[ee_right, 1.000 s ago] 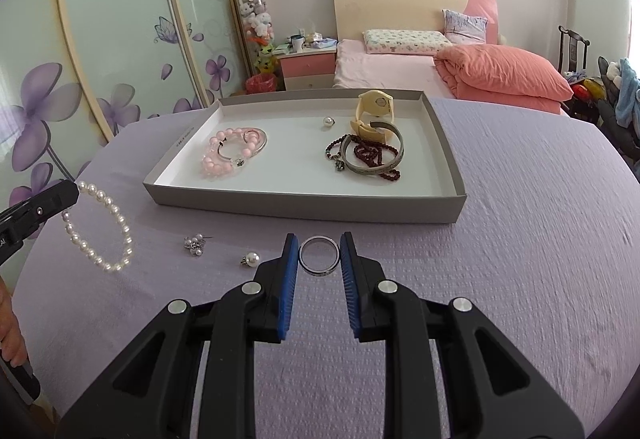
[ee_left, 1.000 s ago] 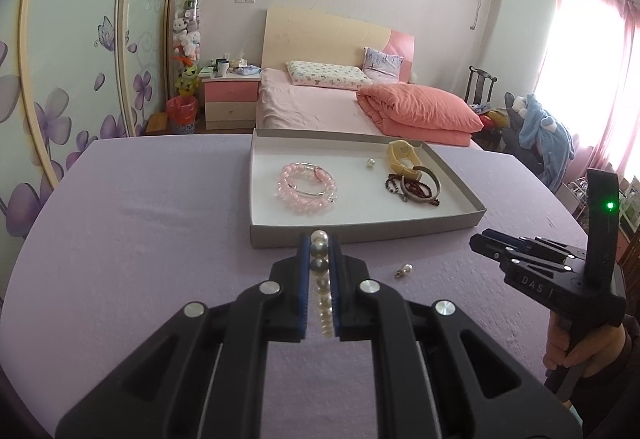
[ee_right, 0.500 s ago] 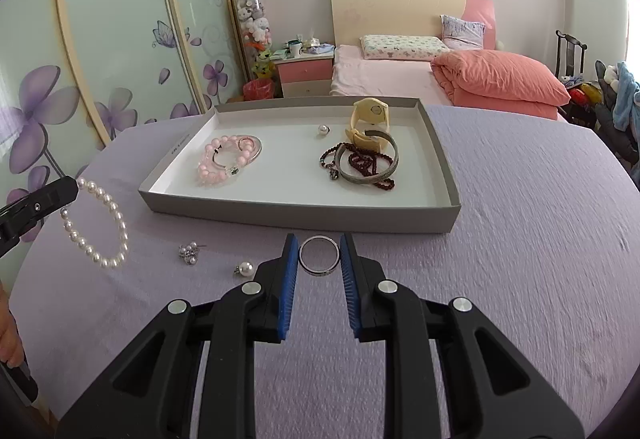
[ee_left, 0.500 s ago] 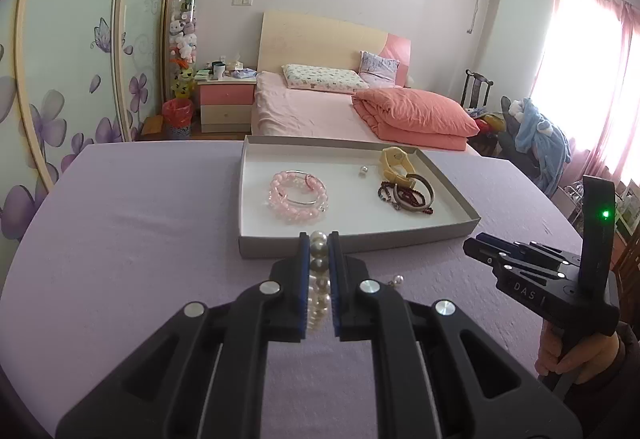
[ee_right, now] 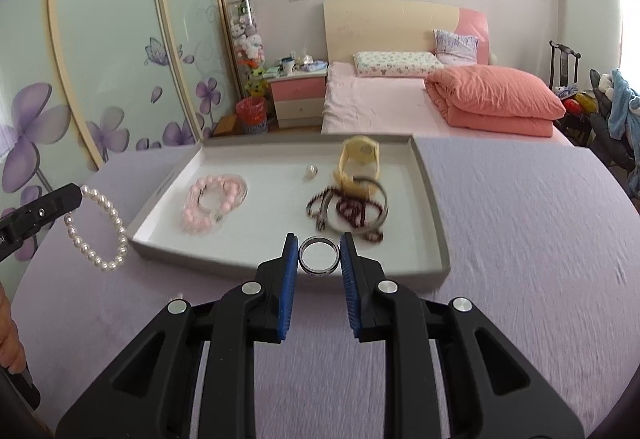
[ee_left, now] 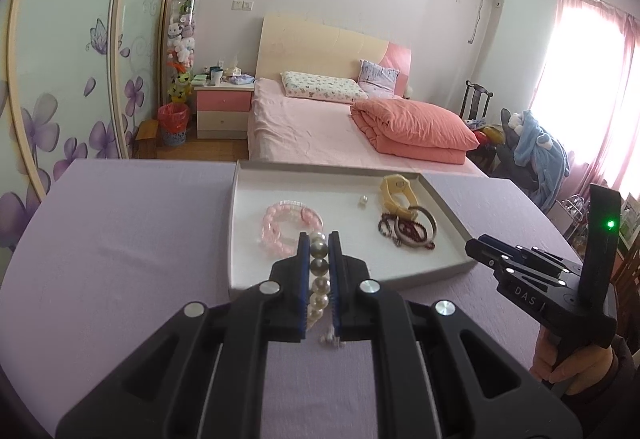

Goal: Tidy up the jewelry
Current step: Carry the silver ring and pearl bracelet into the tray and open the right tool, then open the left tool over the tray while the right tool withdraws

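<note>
A desk (ee_right: pixel 520 223) covered in lilac cloth carries a shallow grey rectangular tray with a white floor (ee_right: pixel 434 215), set toward its far edge. A small silvery pearl earring (ee_left: pixel 329 339) lies on the cloth in front of the tray's near wall, partly hidden in the left wrist view. The right wrist view is blurred.

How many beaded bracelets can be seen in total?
3. The pearl bracelet hangs from the left hand-held gripper; the pink bead bracelet and the dark bead bracelet lie in the tray. More may be hidden.
</note>
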{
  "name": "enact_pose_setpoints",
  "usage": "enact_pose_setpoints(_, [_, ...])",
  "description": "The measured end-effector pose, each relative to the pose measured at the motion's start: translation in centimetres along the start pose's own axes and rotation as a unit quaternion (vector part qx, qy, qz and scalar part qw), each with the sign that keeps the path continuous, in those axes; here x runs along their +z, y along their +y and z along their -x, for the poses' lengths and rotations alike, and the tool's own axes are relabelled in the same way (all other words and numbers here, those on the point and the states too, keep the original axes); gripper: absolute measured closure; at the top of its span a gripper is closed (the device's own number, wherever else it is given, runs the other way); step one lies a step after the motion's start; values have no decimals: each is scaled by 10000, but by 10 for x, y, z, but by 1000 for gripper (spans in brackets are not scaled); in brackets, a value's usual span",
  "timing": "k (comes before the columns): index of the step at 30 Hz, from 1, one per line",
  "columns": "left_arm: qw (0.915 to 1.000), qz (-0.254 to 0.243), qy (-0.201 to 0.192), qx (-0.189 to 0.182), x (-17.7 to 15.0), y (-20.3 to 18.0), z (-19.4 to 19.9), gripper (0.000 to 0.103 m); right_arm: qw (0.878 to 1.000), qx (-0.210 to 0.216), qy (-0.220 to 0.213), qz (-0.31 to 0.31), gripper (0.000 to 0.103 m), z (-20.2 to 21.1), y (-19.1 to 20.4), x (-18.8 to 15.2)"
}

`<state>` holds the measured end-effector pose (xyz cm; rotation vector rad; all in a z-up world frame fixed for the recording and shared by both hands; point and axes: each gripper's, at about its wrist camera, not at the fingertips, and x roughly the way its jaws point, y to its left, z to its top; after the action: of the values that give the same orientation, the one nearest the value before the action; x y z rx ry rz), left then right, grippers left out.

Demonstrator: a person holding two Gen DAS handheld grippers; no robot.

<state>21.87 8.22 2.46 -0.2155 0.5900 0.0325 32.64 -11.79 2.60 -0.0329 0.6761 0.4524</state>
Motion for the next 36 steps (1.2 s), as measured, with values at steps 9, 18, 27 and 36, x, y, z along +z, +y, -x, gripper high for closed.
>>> enact_pose_setpoints(9, [10000, 63, -20, -31, 30, -1, -37, 94, 9997, -103, -227, -79, 81, -28, -5, 27])
enact_pose_setpoints(18, [9999, 162, 52, 5, 54, 2, -85, 94, 9995, -236, -131, -145, 81, -70, -11, 44])
enact_pose_setpoints(27, [9996, 177, 232, 21, 62, 5, -118, 94, 9986, -383, 297, -215, 80, -108, -15, 39])
enact_pose_setpoints(36, [9993, 172, 323, -52, 65, 2, -136, 94, 9988, -295, 307, -227, 51, -104, -14, 38])
